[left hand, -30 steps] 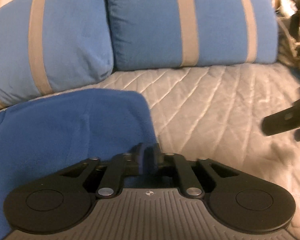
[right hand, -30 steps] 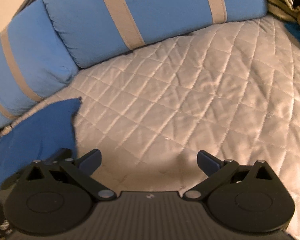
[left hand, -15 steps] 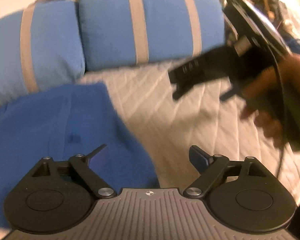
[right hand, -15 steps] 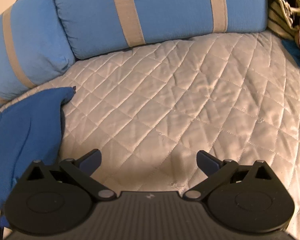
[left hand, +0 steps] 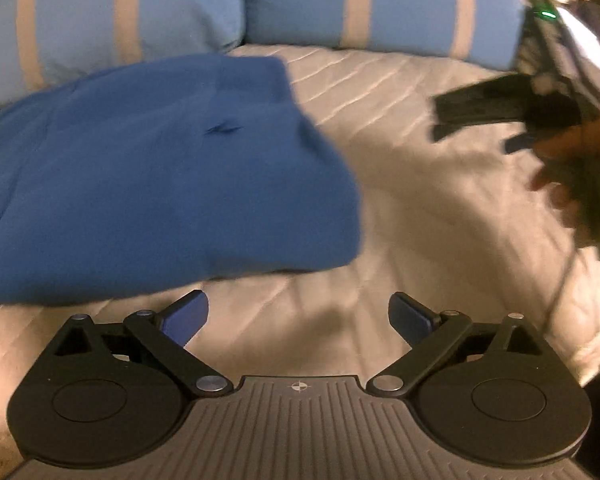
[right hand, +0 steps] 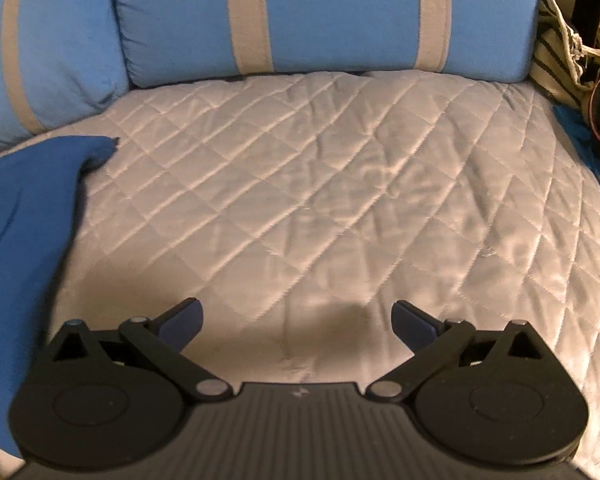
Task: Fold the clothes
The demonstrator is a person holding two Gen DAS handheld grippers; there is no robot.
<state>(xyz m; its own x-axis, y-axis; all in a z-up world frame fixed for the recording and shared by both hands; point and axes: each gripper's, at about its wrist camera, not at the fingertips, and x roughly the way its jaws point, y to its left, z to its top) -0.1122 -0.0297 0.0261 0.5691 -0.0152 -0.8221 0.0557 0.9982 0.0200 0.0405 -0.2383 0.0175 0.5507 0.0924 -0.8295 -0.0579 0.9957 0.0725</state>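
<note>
Garment [left hand: 160,168], blue and folded over itself, is lying on the quilt [left hand: 400,208] at the left, just in front of the striped pillows [left hand: 112,12]. Left gripper [left hand: 298,318] is hanging just short of its near edge, jaws having just been opening and now standing wide, nothing between them. Right gripper [right hand: 296,322] is sitting over bare quilt to the right of the cloth, jaws likewise spread and empty. Reading this as the release at the end of a fold; the piece is looking done or nearly so. Next move is probably calling for a smoothing pass or a reach for a fresh item, with jaws kept clear of the top layer so it is not dragging open. Left view alone is showing the whole garment, plus the right gripper [left hand: 496,108] blurred in a hand [left hand: 572,168]. Right view is catching only the cloth's corner [right hand: 96,148], but is showing a striped bag [right hand: 560,56] and clutter at far right.
</note>
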